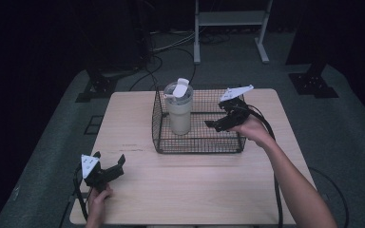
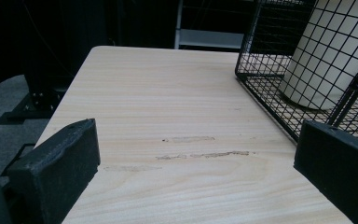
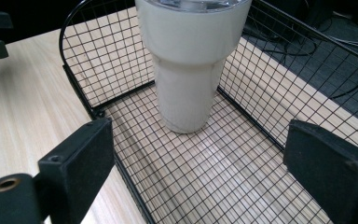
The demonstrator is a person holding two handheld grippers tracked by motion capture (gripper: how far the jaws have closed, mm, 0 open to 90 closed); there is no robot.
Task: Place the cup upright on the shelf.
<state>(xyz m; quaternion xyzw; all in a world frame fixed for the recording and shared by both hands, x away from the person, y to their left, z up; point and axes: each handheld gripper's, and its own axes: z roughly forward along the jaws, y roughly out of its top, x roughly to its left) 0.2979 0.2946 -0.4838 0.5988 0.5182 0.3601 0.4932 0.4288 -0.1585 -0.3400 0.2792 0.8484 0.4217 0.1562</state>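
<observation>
From the high view, we see the tumbler (image 1: 178, 109) standing upright in the left end of the wire basket (image 1: 197, 142), which sits toward the far side of the table (image 1: 195, 185). Our right gripper (image 1: 215, 124) hangs over the basket's right half with its jaws spread, holding nothing and aimed at the tumbler. Our left gripper (image 1: 108, 161) rests low near the table's front left corner, jaws apart and empty, well apart from the basket.

In the left gripper view, the basket (image 2: 261, 88) and the tumbler (image 2: 326, 60) behind its mesh lie off to the right.

In the right gripper view, the tumbler (image 3: 189, 60) stands straight ahead between the open jaws. We judge it rigid, smooth and probably slippery, fairly heavy if it is insulated steel. The narrower lower body looks like the best place to grip, squarely across it. No brand, label or writing can be read on it.
</observation>
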